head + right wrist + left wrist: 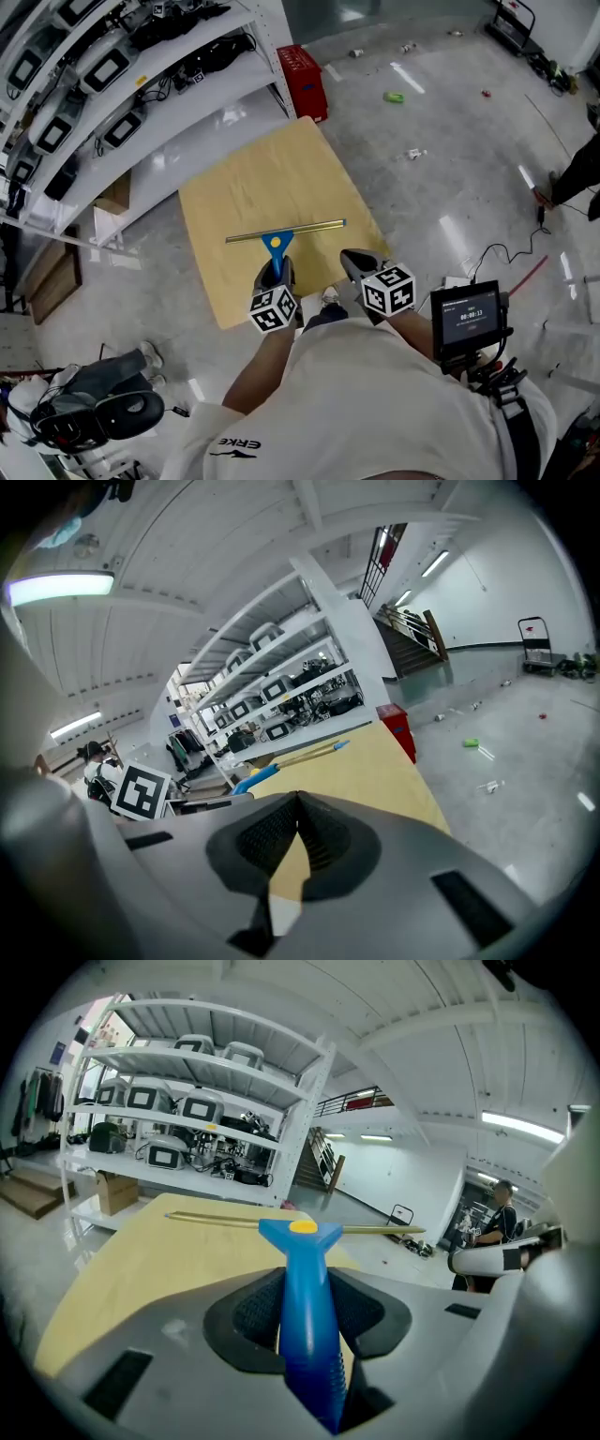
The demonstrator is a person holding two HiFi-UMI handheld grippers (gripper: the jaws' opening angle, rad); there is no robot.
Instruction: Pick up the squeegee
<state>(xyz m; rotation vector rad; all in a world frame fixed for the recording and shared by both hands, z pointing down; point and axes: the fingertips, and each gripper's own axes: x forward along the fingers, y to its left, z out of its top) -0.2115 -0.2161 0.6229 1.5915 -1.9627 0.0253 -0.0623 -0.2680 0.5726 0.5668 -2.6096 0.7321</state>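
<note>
The left tongs [274,274] clamp the squeegee [278,242] by its blue handle (probably light, stiff, slightly slick; the best hold) near the table's [225,202] front edge, while the right tongs [353,261] are closed on nothing.

Squeegee [278,242] blue-handled; board [272,183] tan; crate [303,80] red.

The person wears a white T-shirt [375,403] with a small black print [234,447] on one sleeve. The left hand-held gripper [276,267] and the right hand-held gripper [353,260] are grey, with black ribbed pads [267,841] and a black-and-white marker cube [388,291] each.
</note>
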